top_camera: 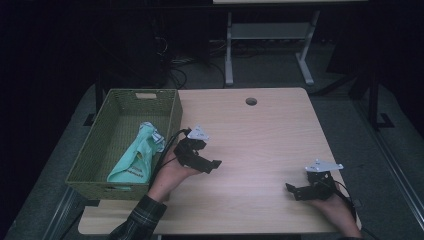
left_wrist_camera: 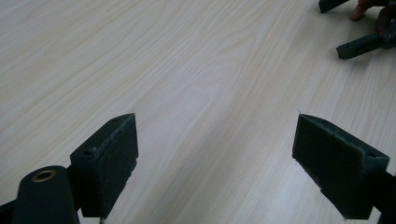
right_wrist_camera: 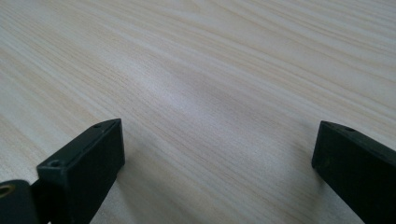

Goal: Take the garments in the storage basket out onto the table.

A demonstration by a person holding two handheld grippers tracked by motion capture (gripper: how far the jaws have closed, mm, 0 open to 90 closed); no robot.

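basket and grippers laid out on the table

the basket is set at the table's left edge, a bag inside; the left gripper is held just beside it, the right gripper well apart, front right.

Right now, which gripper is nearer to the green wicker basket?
Left. The left gripper hovers just beside the green wicker basket, off its right wall, jaws open. The right gripper sits far across the table, near its right front corner.
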